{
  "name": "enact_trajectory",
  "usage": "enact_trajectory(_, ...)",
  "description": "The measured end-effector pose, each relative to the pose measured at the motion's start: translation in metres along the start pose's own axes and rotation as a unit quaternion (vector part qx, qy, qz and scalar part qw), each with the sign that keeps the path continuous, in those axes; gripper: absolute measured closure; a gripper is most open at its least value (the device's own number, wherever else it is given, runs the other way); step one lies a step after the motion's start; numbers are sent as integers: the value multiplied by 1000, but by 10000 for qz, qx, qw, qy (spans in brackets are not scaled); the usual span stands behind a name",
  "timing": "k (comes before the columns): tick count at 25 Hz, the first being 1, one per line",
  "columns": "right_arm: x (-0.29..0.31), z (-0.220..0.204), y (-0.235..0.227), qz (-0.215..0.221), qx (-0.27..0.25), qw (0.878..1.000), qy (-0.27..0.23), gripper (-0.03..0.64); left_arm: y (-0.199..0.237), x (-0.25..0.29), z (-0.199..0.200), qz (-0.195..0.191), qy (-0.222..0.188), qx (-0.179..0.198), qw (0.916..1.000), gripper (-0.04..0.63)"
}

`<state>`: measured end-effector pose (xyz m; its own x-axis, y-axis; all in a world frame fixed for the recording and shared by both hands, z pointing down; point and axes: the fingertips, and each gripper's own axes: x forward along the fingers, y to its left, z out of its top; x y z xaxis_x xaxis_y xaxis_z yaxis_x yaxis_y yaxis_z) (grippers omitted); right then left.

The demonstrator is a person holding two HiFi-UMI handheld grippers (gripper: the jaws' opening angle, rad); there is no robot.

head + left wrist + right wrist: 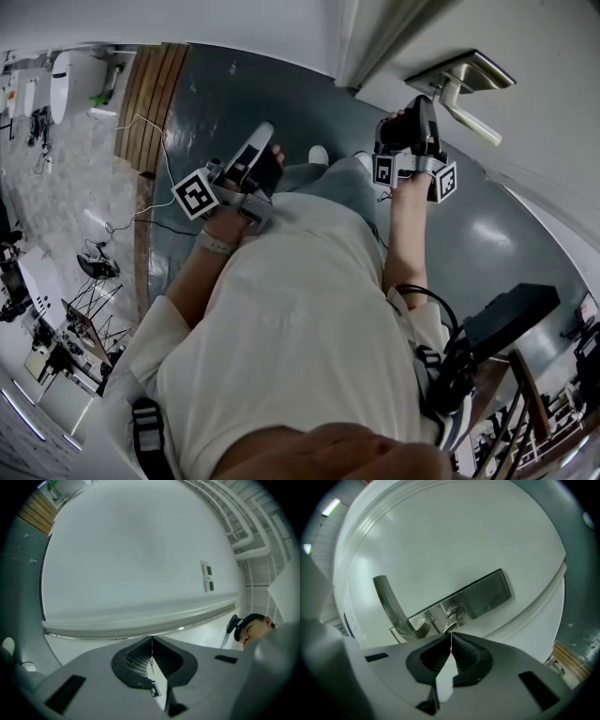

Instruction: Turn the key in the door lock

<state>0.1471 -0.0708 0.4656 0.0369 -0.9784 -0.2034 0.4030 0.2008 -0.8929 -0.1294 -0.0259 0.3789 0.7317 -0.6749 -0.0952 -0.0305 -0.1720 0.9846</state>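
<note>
Only the right gripper view shows the key (454, 615). It is silvery with a looped head and sticks out of the steel plate (485, 593) on the door (440, 536), just beside the base of the handle (389, 603). The right gripper (451, 637) has its fingers pressed together with nothing between them, and their tips lie right below the key. The head view shows the handle (466, 105) but not the key, which the right gripper (417, 117) hides. It also shows the left gripper (255, 150) held well back from the door. The left gripper's own view shows its fingers closed and empty (151, 641), facing a white wall (136, 555).

Dark grey floor (216, 103), loose cables (169, 228)
</note>
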Motion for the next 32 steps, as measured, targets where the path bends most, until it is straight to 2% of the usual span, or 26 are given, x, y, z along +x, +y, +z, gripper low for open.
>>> enact_trajectory(6,-3,-11,-5,-201,-234,9990,334,592,-1,2,0,-36,-8,-8,10000,586)
enact_trajectory(11,-9,-43,6,-140,-540,9928,1057,592,-2,9,-2,-186,16,-60,9998,586)
enact_trajectory(15,-16,-89,54,75,-1251,9778,1681,592,-31,15,-8,-514,207,-133,9984,586)
enact_trajectory(18,-20,-115,84,173,-1970,9576,2094,592,-50,27,-16,-810,399,-143,9958,586)
enact_trajectory(20,-20,-127,96,184,-2637,9345,2383,592,-58,38,-23,-980,575,-54,9935,586)
enact_trajectory(21,-20,-130,103,200,-3032,9190,2513,592,-62,45,-30,-1055,681,20,9921,587)
enact_trajectory(25,-35,-124,165,400,-4472,8481,2814,592,-101,84,-85,-1412,1146,425,9824,587)
enact_trajectory(28,-46,-130,192,557,-5167,8011,2970,592,-127,98,-110,-1649,1435,880,9718,586)
enact_trajectory(32,-47,-139,199,661,-6012,7316,3146,592,-141,114,-121,-1827,1585,1220,9626,586)
